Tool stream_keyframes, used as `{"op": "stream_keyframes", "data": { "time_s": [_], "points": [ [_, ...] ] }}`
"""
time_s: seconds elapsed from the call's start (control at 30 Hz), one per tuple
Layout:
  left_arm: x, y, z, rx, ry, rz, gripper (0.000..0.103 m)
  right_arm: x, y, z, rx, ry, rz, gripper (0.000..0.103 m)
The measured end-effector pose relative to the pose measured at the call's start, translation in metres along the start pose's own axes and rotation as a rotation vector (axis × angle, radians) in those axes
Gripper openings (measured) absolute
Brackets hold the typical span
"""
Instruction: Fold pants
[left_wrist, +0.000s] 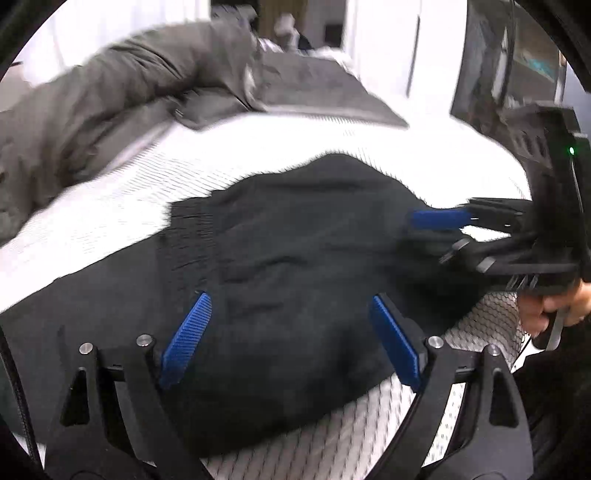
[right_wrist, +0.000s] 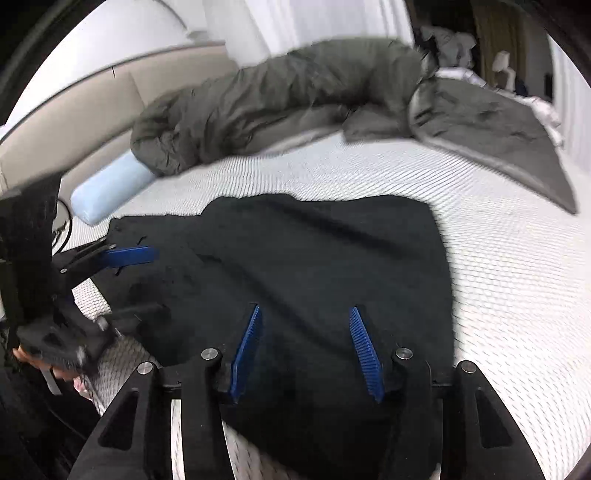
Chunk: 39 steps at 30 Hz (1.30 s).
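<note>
- Pants (right_wrist: 306, 258), black, lie bunched on the white mattress (right_wrist: 498, 258), already doubled over by the look of it, with a rumpled ridge running across the middle and the gathered waistband (left_wrist: 192, 229) at one end.
- Left gripper (left_wrist: 288, 332) hovers over the near part of the cloth with its jaws spread wide; nothing is between the blue pads and nothing is held.
- Right gripper (right_wrist: 306, 350) hangs over its own end of the pants with jaws about half apart, also empty; no fabric is pinched.
- Judged from this, a fold is just laid and the next grasp is being lined up, so each gripper should come down on a clear outer edge, not the bulky middle.
- Pinch both layers together at matching corners, or the under layer will drag and skew the fold.
- Lift only enough to clear the mattress, then carry both ends across at one pace.
- Grey duvet (right_wrist: 288, 96) and light blue pillow (right_wrist: 110, 188) lie well apart at the far side and should not interfere.
</note>
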<state>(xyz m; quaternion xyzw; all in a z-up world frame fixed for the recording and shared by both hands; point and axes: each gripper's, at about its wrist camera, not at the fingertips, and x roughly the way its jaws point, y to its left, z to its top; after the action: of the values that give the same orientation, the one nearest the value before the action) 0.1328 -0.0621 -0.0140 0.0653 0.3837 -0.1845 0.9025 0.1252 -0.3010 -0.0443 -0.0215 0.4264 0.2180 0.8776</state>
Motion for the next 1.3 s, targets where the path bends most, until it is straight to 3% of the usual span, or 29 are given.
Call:
{"op": "stream_keyframes", "data": {
  "time_s": [0.03,0.07,0.1,0.2,0.3,0.47,0.57,0.63,0.73,0.77,0.8,0.9,1.0,1.03,1.17,1.3],
  "points": [
    [0.013,0.000,0.005,0.016,0.040,-0.001,0.076,0.021,0.001,0.004,-0.006,0.060,-0.005,0.051],
    [0.028,0.002,0.009,0.027,0.086,0.015,0.058,0.036,0.000,0.004,-0.012,0.123,-0.025,0.051],
    [0.039,0.006,0.009,0.028,0.123,0.039,0.051,0.044,-0.001,0.003,-0.026,0.153,-0.042,0.050],
    [0.039,0.019,0.006,0.004,0.097,-0.021,0.050,0.042,-0.010,0.001,-0.077,0.146,-0.128,0.050],
    [0.035,0.027,0.001,-0.009,0.079,-0.047,0.050,0.029,-0.033,-0.009,-0.042,0.127,-0.234,0.050],
    [0.025,0.019,-0.003,0.001,0.066,0.013,0.050,0.005,-0.033,-0.017,-0.037,0.072,-0.240,0.051],
    [0.004,0.018,0.006,-0.026,0.009,-0.031,0.050,-0.012,-0.027,-0.015,-0.002,0.009,-0.141,0.053],
    [0.003,0.019,0.018,-0.040,-0.032,-0.008,0.050,-0.007,-0.016,0.007,0.011,0.002,-0.081,0.053],
    [0.033,0.025,0.032,-0.073,0.038,-0.004,0.048,0.023,-0.005,0.030,-0.006,0.033,-0.067,0.053],
    [0.046,0.028,0.033,-0.071,0.073,0.006,0.042,0.037,-0.007,0.029,0.003,0.076,-0.049,0.053],
    [0.057,0.031,0.031,-0.074,0.102,0.024,0.032,0.058,-0.011,0.026,0.017,0.157,-0.067,0.052],
    [0.061,0.045,0.024,-0.123,0.099,-0.020,0.027,0.067,-0.020,0.035,0.029,0.152,-0.118,0.052],
    [0.053,0.050,0.019,-0.135,0.088,-0.028,0.026,0.056,-0.034,0.031,0.023,0.144,-0.355,0.053],
    [0.052,0.049,0.017,-0.133,0.087,-0.024,0.026,0.057,-0.036,0.029,0.019,0.143,-0.380,0.054],
    [0.031,0.041,0.019,-0.118,0.112,0.031,0.027,0.047,-0.036,0.032,0.030,0.104,-0.333,0.056],
    [0.004,0.052,0.041,-0.160,-0.007,0.030,0.030,0.027,-0.041,0.042,0.119,0.041,-0.179,0.056]
  ]
}}
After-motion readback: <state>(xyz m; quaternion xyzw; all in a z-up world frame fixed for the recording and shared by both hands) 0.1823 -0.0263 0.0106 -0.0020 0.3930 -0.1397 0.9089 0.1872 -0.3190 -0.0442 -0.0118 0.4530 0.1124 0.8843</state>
